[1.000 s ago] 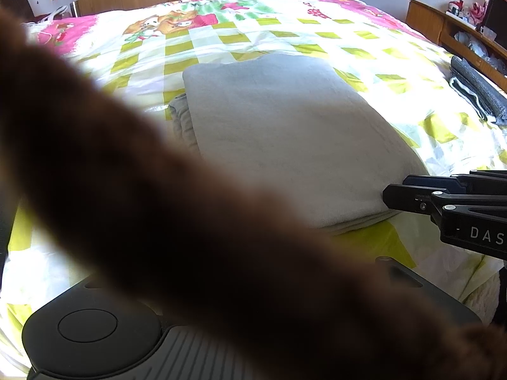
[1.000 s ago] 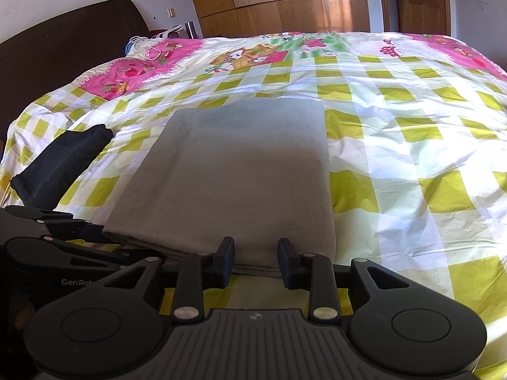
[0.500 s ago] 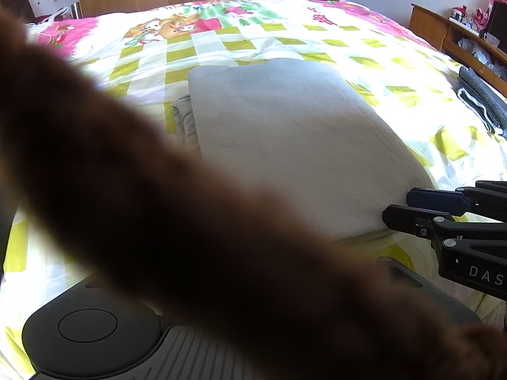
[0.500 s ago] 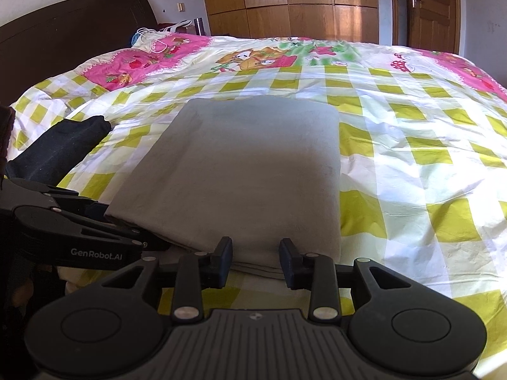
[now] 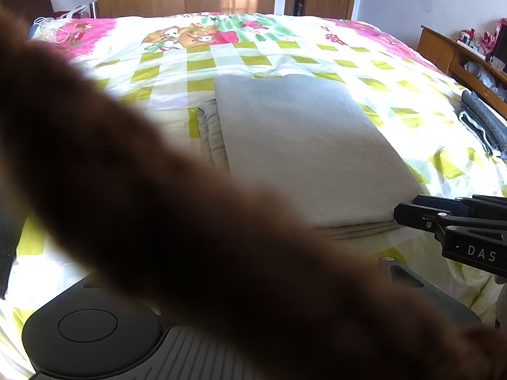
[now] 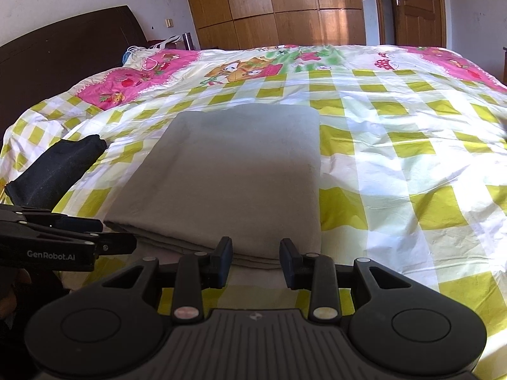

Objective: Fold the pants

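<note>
While both hand-held grippers (image 6: 255, 261) gape empty, folded pants (image 6: 228, 171) edge lies just ahead.

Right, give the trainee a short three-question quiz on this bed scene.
1. True or false: the grey pants lie folded on the checked bedspread.
2. In the right wrist view, what lies left of the pants? A) black garment; B) pillow; C) book.
3. Fill in: the right gripper, at the pants' near edge, stands ____.
Key: 1 true; 2 A; 3 open.
</note>
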A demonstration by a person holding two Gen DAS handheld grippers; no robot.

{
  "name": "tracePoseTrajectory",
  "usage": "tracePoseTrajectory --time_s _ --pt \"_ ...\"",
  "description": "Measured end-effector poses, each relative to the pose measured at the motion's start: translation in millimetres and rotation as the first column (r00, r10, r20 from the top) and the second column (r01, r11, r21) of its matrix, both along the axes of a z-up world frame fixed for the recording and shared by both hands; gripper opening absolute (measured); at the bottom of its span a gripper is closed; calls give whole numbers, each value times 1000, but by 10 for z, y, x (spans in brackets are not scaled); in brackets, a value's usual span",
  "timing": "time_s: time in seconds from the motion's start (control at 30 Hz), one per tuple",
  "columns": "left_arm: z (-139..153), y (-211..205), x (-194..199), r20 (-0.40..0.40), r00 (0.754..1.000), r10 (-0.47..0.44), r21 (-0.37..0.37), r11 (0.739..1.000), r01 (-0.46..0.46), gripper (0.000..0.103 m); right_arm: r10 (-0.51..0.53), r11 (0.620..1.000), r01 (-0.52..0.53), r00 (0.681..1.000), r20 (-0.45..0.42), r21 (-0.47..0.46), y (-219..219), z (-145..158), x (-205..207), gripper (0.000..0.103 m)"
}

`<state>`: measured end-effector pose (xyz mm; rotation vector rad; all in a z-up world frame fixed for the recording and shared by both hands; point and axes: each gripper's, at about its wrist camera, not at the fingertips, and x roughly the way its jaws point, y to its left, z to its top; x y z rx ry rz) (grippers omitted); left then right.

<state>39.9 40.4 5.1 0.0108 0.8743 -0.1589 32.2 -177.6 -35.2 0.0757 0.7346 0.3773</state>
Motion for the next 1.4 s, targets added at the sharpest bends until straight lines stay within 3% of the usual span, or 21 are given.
tracePoseTrajectory --time_s 0.17,0.37,0.7,0.9,1.2,1.4 --pt "11 6 -59 9 1000 11 4 1000 -11 65 35 999 -35 999 -15 5 64 22 -92 46" --pt "23 -95 -115 27 1000 -14 46 999 13 79 62 998 -61 998 -20 21 138 57 -166 47" --pt "118 -160 -230 75 997 -15 70 998 10 83 61 998 -62 998 8 28 149 136 -292 47" --pt "239 -148 -311 104 995 -11 35 999 8 86 62 996 -64 997 48 62 109 247 -406 47" --pt "503 -214 -510 193 981 -28 56 998 17 97 28 996 -34 997 75 85 42 341 -510 48" --pt "374 -260 -466 153 988 -24 80 997 12 98 18 998 -21 999 39 65 60 265 -472 48"
